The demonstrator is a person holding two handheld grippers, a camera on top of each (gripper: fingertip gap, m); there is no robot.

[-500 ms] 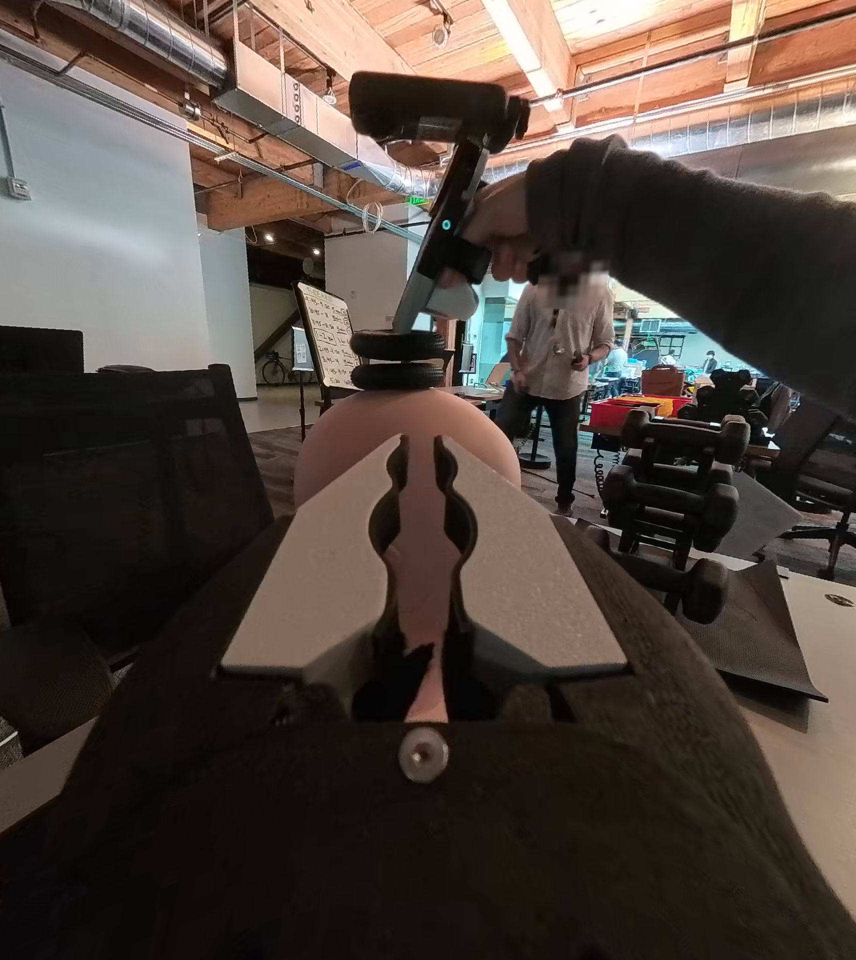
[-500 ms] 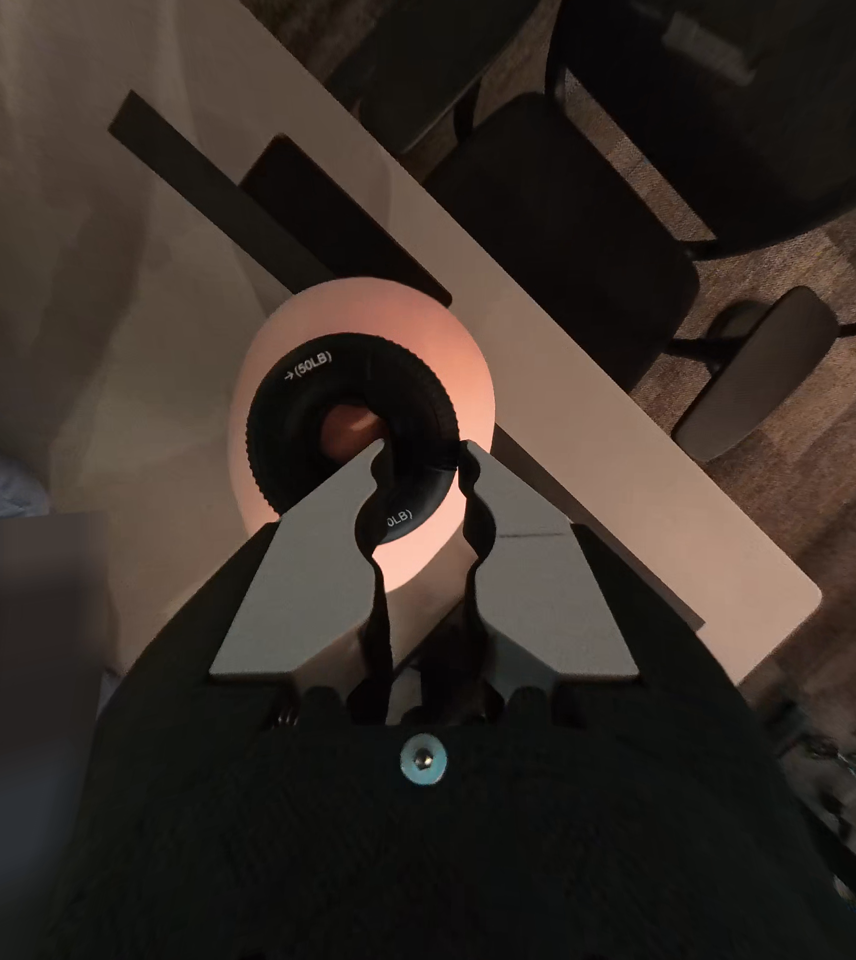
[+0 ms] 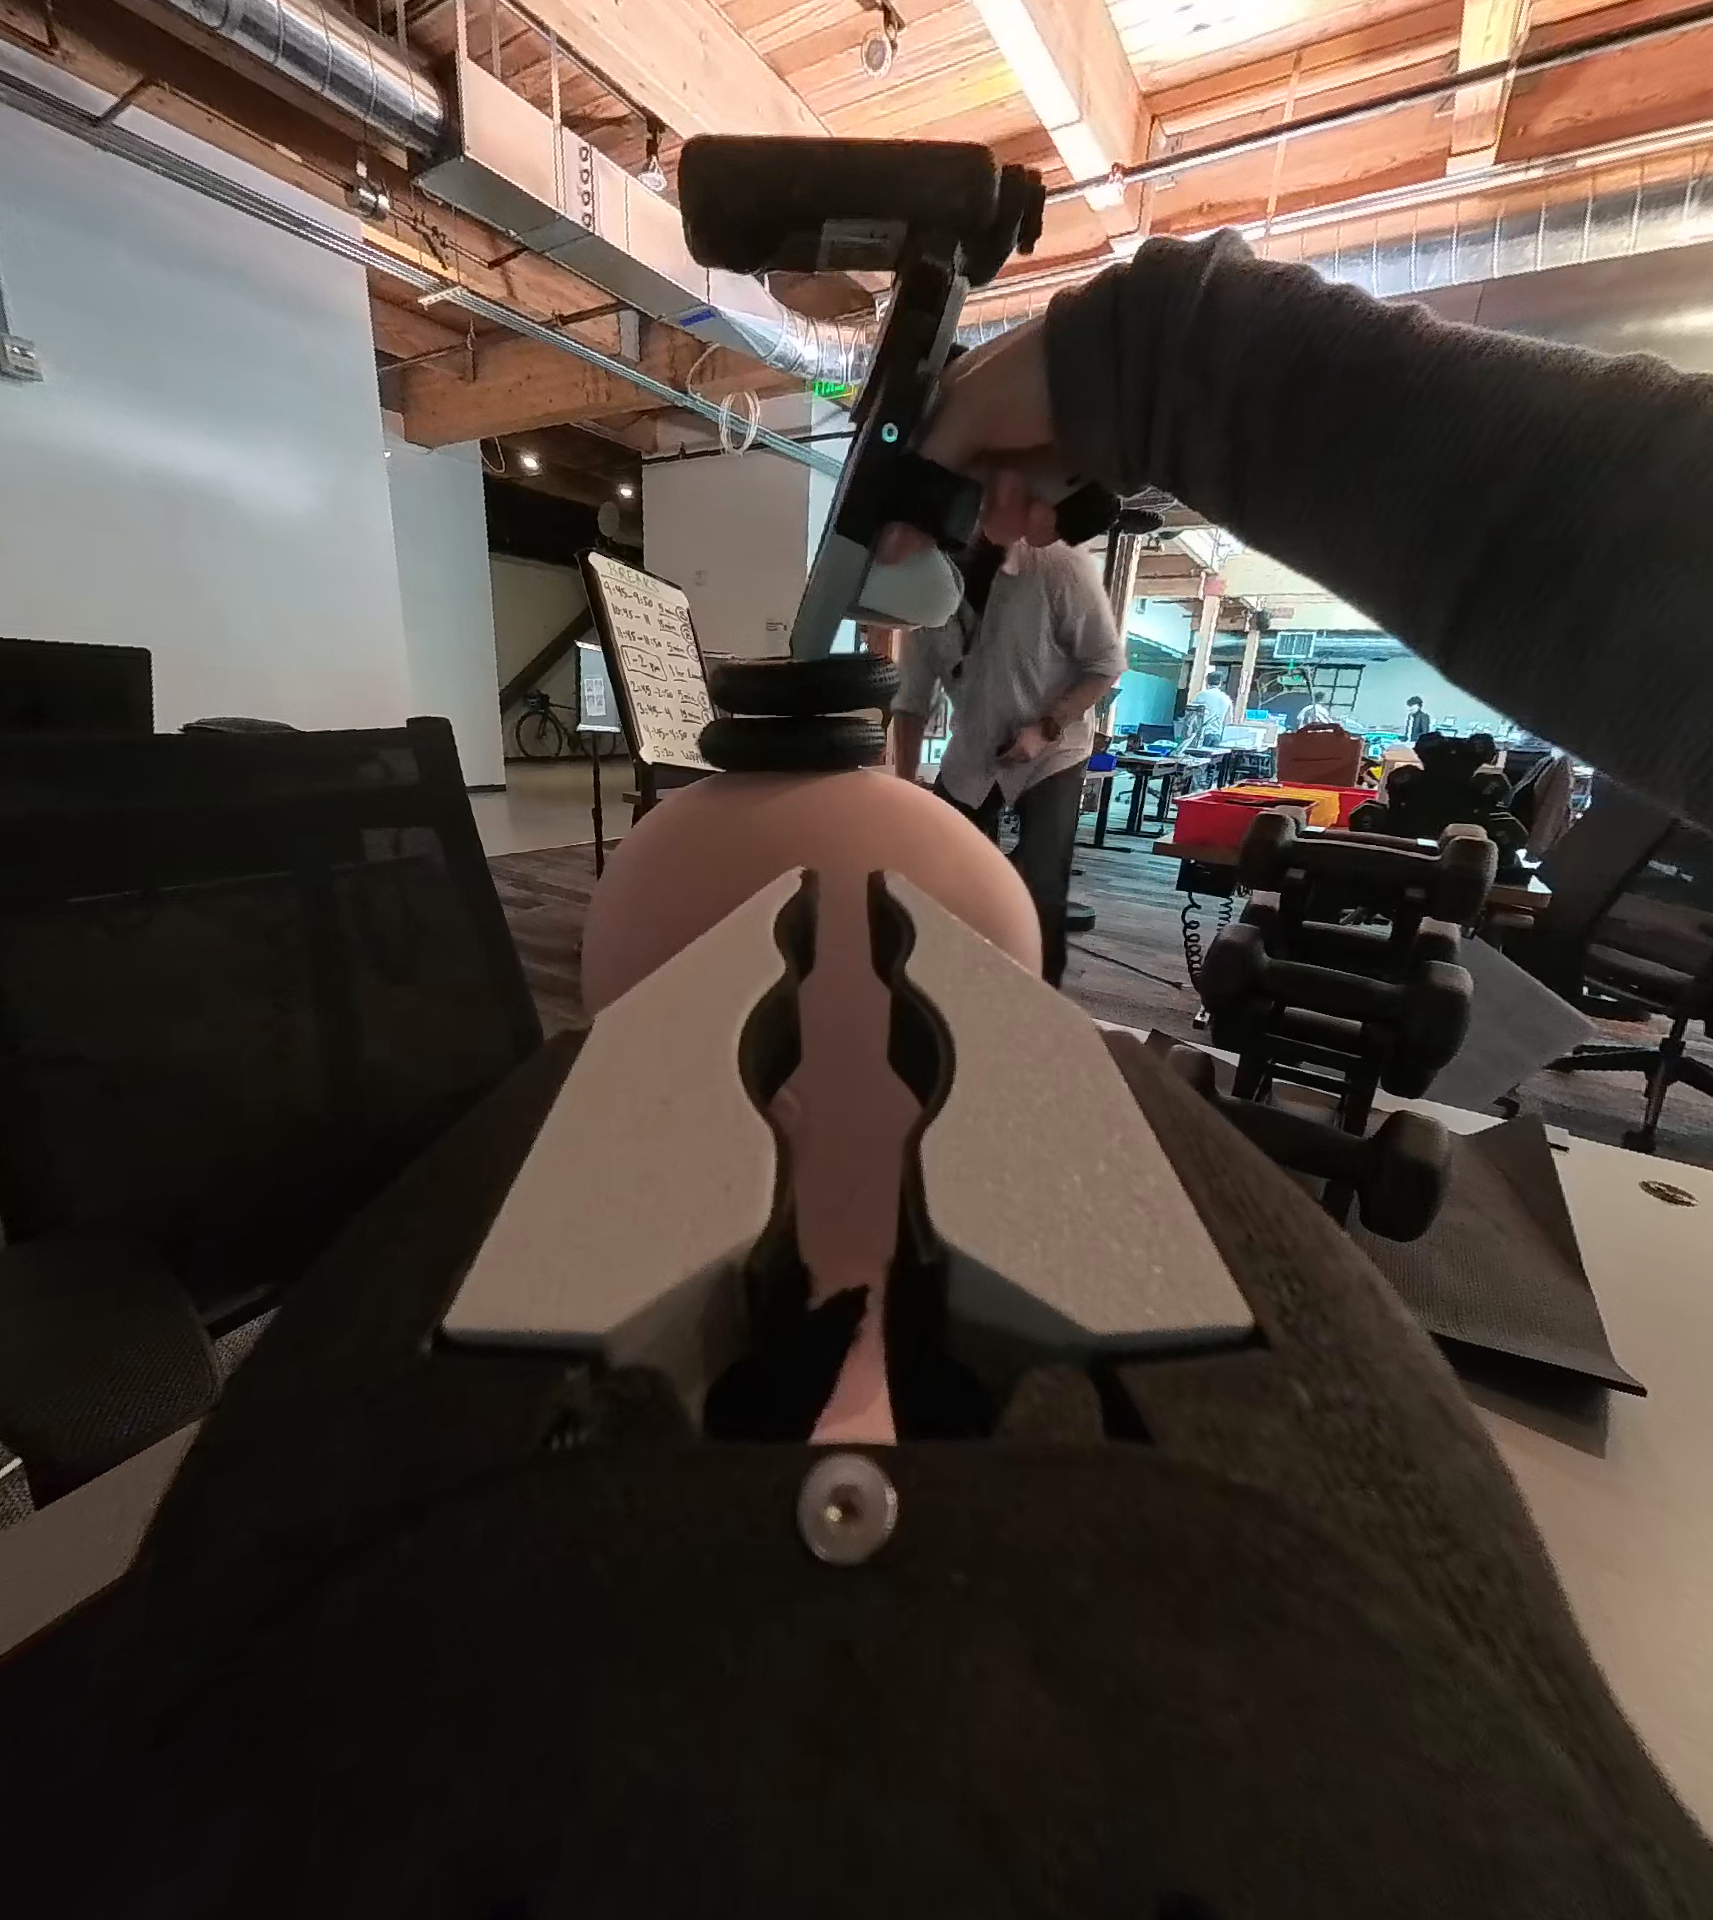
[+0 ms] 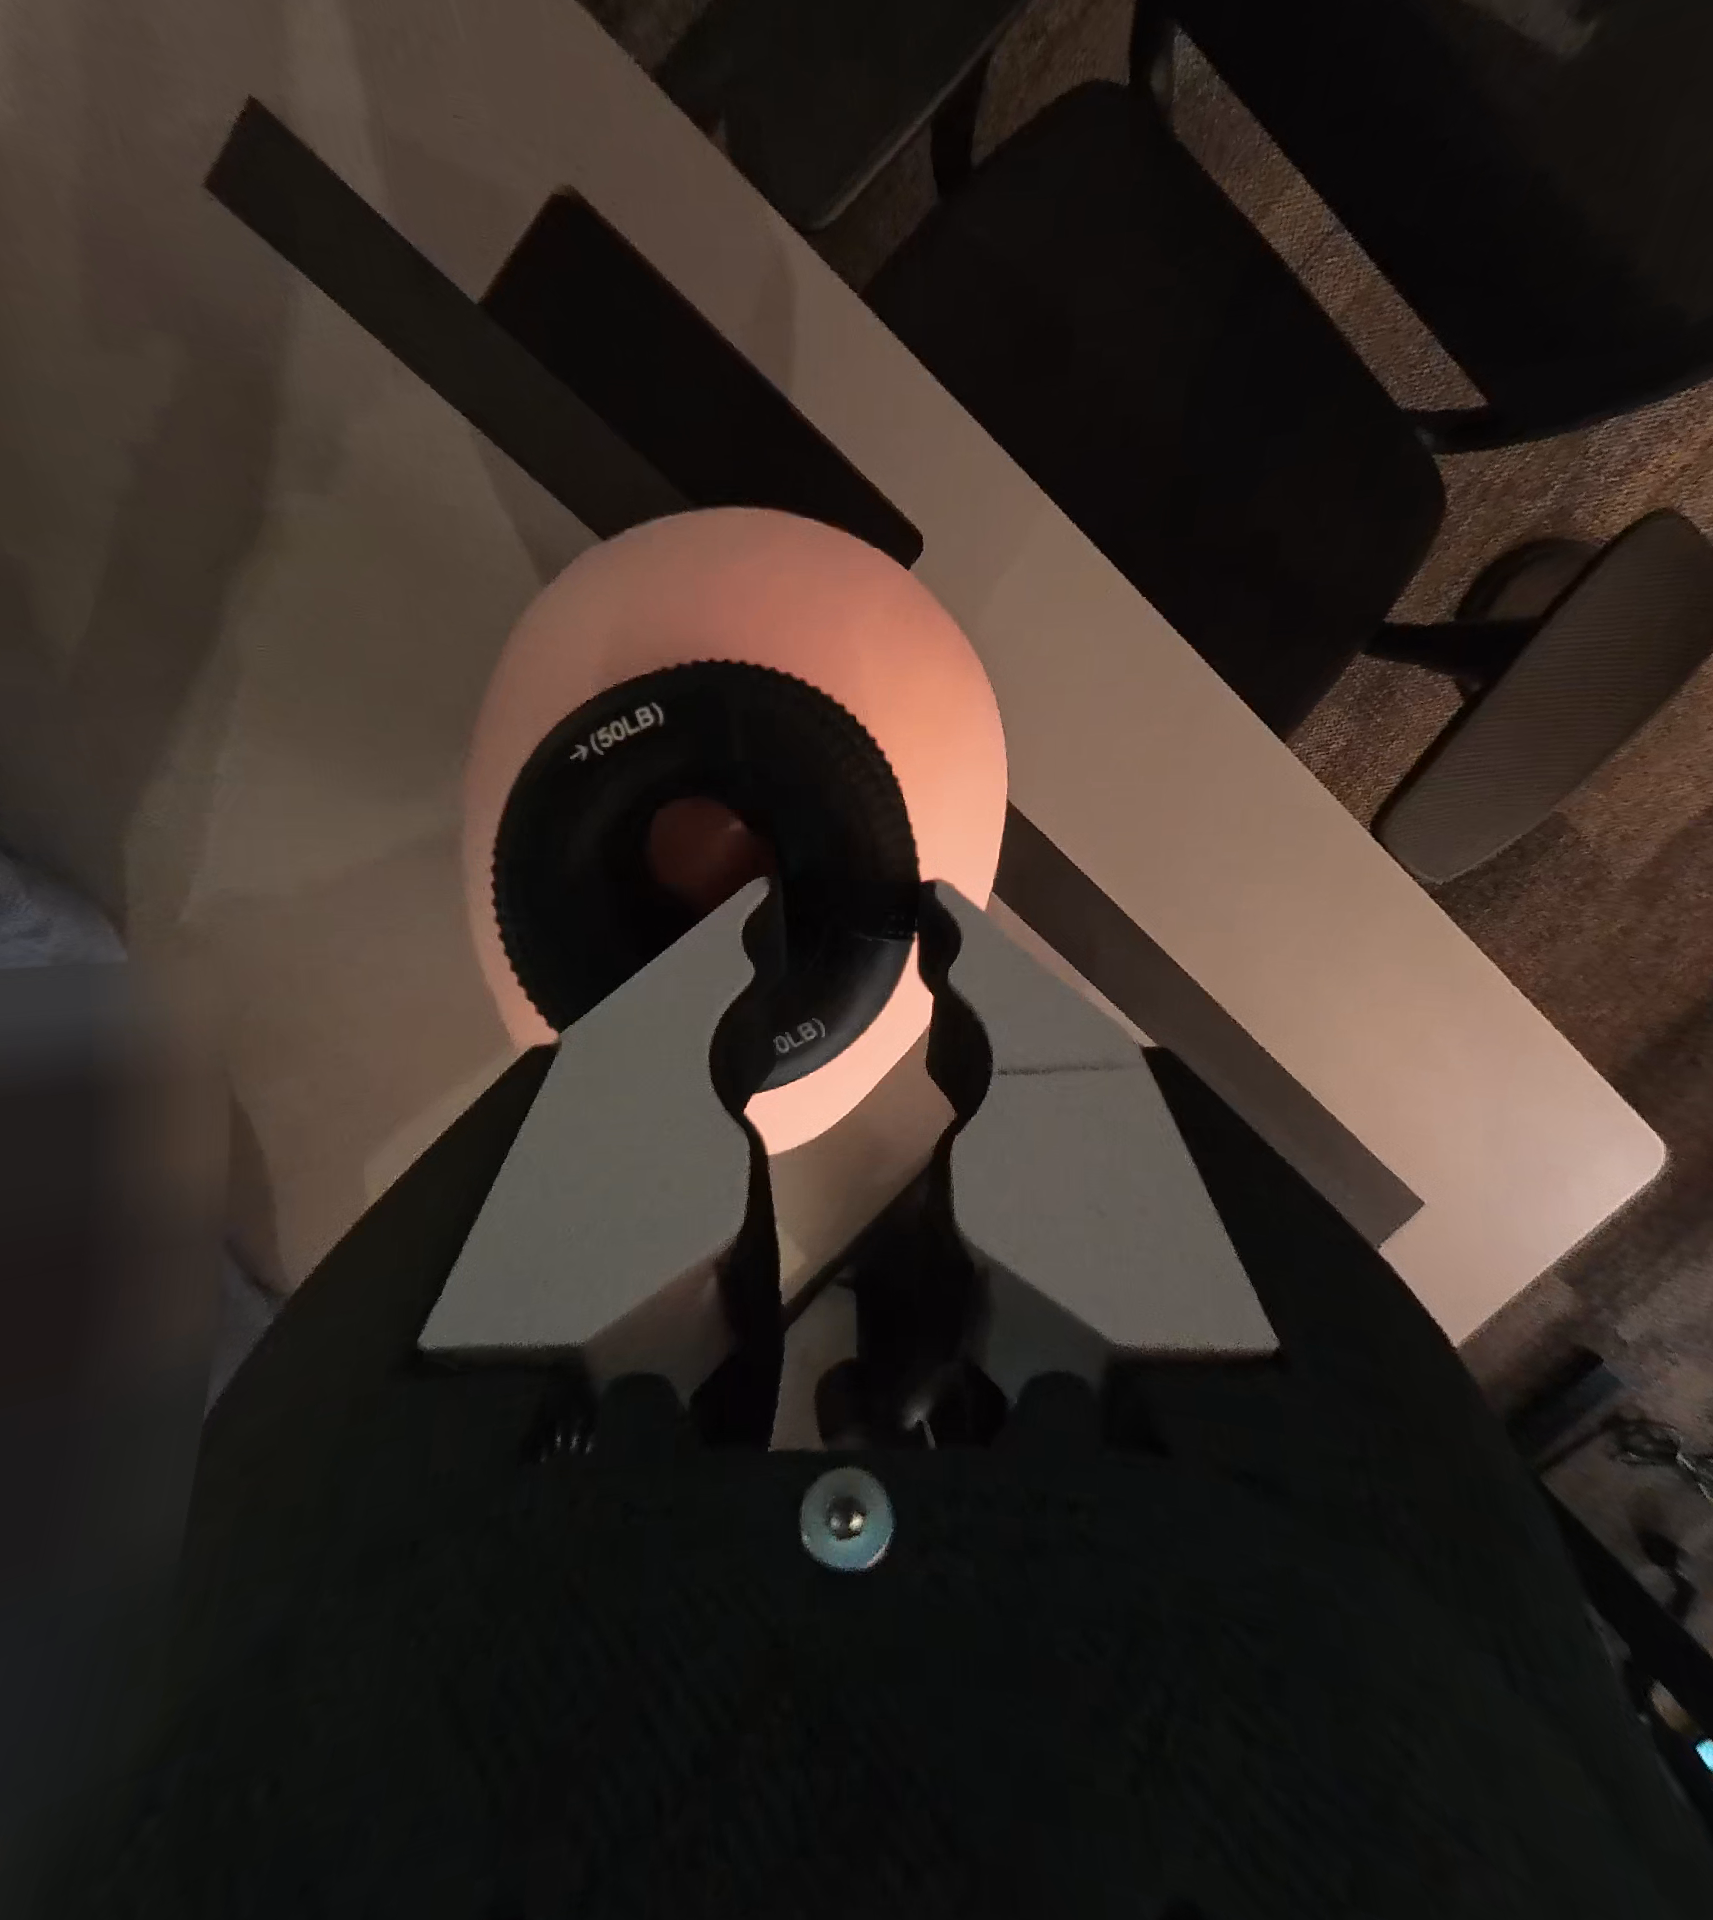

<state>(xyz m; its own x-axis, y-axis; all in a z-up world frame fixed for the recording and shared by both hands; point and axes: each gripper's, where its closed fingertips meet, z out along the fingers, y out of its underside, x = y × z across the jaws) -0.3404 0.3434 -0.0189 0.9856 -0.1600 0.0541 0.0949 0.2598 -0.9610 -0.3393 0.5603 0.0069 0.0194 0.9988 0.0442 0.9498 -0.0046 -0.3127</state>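
A pink egg-shaped dome (image 3: 727, 883) stands on the table, with two black ribbed rings stacked on its top. My right gripper (image 3: 810, 649) reaches down from above, held by a hand in a grey sleeve (image 3: 1454, 499). In the right wrist view it (image 4: 850, 888) is shut on the rim of the top ring (image 4: 623, 790), one finger in the hole and one outside. The top ring (image 3: 805, 686) rests on the lower ring (image 3: 795, 743). My left gripper (image 3: 841, 878) is empty, jaws almost together, level with the dome's near side. The dome (image 4: 945, 727) glows orange from above.
A black rack of dumbbells (image 3: 1351, 935) stands on a dark mat (image 3: 1496, 1278) to the right on the pale table (image 3: 1662, 1455). Black mesh chairs (image 3: 208, 935) stand beyond the left edge. A person (image 3: 1028, 675) and a whiteboard (image 3: 649, 665) are farther back.
Almost nothing has moved. My right gripper has shifted very slightly over the dome with the top ring still between its fingers. My left gripper is unchanged.
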